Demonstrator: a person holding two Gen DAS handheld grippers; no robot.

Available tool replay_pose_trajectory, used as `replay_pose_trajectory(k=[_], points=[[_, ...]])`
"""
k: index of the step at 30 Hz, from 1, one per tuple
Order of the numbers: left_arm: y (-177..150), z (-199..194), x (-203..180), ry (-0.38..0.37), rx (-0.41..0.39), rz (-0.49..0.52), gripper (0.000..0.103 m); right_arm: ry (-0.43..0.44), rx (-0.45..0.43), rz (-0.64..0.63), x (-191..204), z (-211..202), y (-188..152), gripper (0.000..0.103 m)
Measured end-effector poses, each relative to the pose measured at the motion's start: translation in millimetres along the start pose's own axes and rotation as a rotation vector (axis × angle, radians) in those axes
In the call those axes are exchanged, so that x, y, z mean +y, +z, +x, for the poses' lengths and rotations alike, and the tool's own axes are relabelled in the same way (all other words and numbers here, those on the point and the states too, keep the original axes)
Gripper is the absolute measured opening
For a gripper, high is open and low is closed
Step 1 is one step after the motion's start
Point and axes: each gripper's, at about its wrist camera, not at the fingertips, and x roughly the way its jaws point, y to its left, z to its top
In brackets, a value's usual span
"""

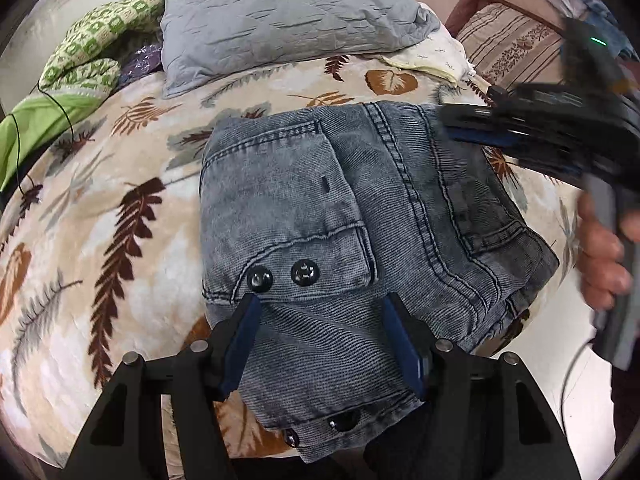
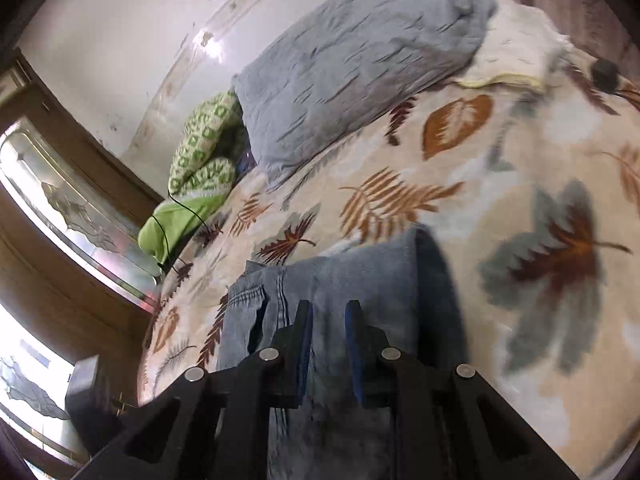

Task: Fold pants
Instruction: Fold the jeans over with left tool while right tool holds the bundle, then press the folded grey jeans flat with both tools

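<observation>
Left gripper (image 1: 320, 344): jaws spread, straddling the near edge of the pants (image 1: 340, 216), pads not pressing on the denim. Right gripper (image 1: 532, 128): jaws nearly together, with denim between them in the right wrist view; whether pinching or merely above the cloth cannot be told through the blur.

Pants: folded into a compact grey denim bundle, lying on the bed (image 1: 120, 208) over the leaf-print blanket, snap buttons toward the near edge, back pocket uppermost.

Likely step: finishing the fold and settling the bundle.

1. Lower the spread left jaws onto the near edge; press flat rather than pinch.
2. Keep the right-hand layers aligned with the seam; avoid dragging the top layer.
3. Release any held cloth only over the bundle.

Far side: grey pillow (image 1: 288, 24) and green patterned cloth (image 1: 96, 44), well apart from the pants; no clearance concern.
</observation>
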Motion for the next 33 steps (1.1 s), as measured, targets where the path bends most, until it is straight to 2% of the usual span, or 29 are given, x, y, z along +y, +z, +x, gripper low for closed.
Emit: replay_pose_trajectory(k=[3,5,7,9,12,15,18,20,23,27,30,33], points=[[-4.4,4.4,2.2,-0.009,-0.004,-0.006,0.065,-0.071,0.064,0.006,-4.9,35.3,7.1,0.020],[-2.3,8.9,2.5,-0.014,-0.007,-0.014,0.066,-0.093,0.071,0.025,-12.9,52.6,11.4,0.025],[1.6,11.9,0.7,-0.014,-0.008,-0.018,0.068,-0.127,0.066,0.027,-20.5,62.3,16.8,0.043],[5.5,14.7,0.1,-0.009,-0.003,-0.023,0.069,-0.144,0.083,0.051,-31.2,73.4,20.5,0.048],[5.0,12.1,-0.6,-0.001,-0.002,-0.028,0.069,-0.132,0.098,0.116,-40.8,72.9,23.6,0.049],[2.3,9.2,-0.8,0.014,0.001,-0.034,0.069,-0.167,0.064,0.089,-29.4,57.3,18.2,0.051],[0.0,3.4,-1.5,0.028,0.002,-0.043,0.069,-0.115,0.010,0.077,-17.0,29.4,8.9,0.051],[0.2,0.4,-3.9,0.046,-0.001,-0.041,0.069,-0.120,0.002,0.033,-8.5,15.3,-1.1,0.051],[-1.9,-4.9,-7.1,0.072,-0.007,-0.034,0.069,-0.135,0.005,-0.042,3.3,4.3,-16.3,0.051],[-5.9,-11.6,-8.8,0.086,-0.013,-0.032,0.069,-0.140,0.048,-0.065,5.5,3.9,-37.2,0.051],[-7.6,-13.2,-8.7,0.090,-0.012,-0.034,0.069,-0.197,0.080,-0.110,4.9,7.1,-52.0,0.050],[-10.0,-14.5,-9.5,0.096,-0.011,-0.036,0.069,-0.218,0.097,-0.123,1.9,3.7,-61.6,0.048]])
